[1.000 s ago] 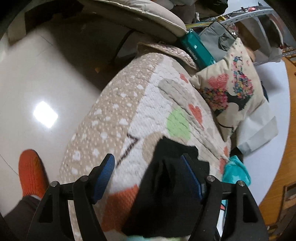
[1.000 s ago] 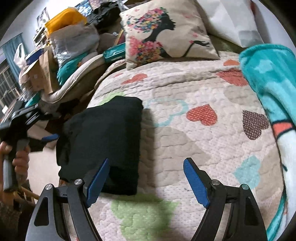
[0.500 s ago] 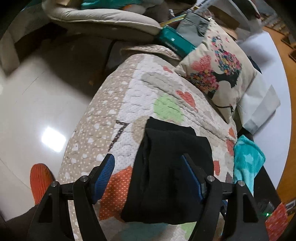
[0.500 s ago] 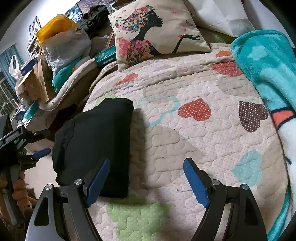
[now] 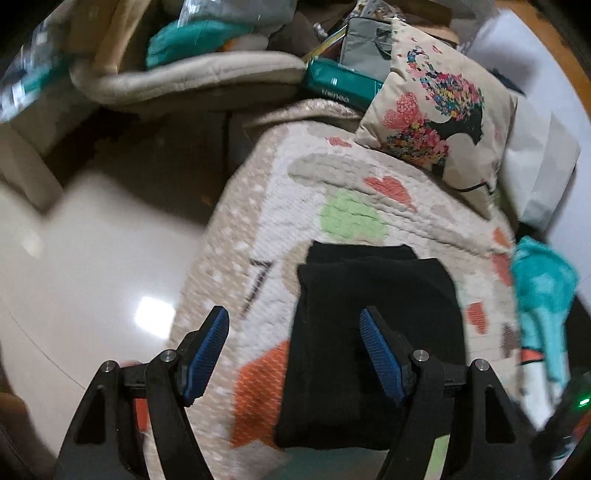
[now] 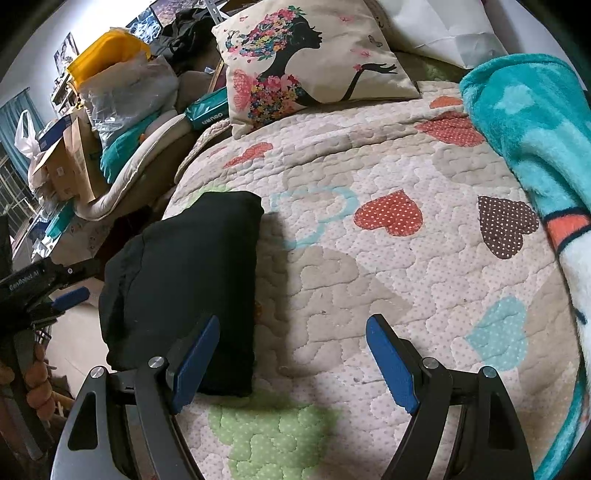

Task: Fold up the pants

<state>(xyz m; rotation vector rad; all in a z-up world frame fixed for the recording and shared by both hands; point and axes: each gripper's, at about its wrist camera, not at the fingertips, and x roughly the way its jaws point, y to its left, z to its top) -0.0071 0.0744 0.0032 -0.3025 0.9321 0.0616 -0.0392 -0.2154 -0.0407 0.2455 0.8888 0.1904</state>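
The black pants (image 5: 373, 325) lie folded into a compact rectangle on the heart-patterned quilt (image 5: 332, 192), near the bed's left edge. They also show in the right wrist view (image 6: 184, 277). My left gripper (image 5: 293, 354) is open and empty, held above the pants' left edge. My right gripper (image 6: 291, 365) is open and empty above the quilt (image 6: 369, 277), just right of the pants. The left gripper also shows at the left edge of the right wrist view (image 6: 48, 291).
A floral cushion (image 6: 306, 62) and white pillow (image 6: 439, 33) sit at the head of the bed. A teal fleece blanket (image 6: 535, 140) lies along the right side. Boxes, bags and a beige mat (image 5: 184, 74) crowd the floor beside the bed. Glossy floor (image 5: 92, 258) lies left.
Both grippers have drawn back and up from the folded pants, which stay still. The left view has swung to show more of the bed head.
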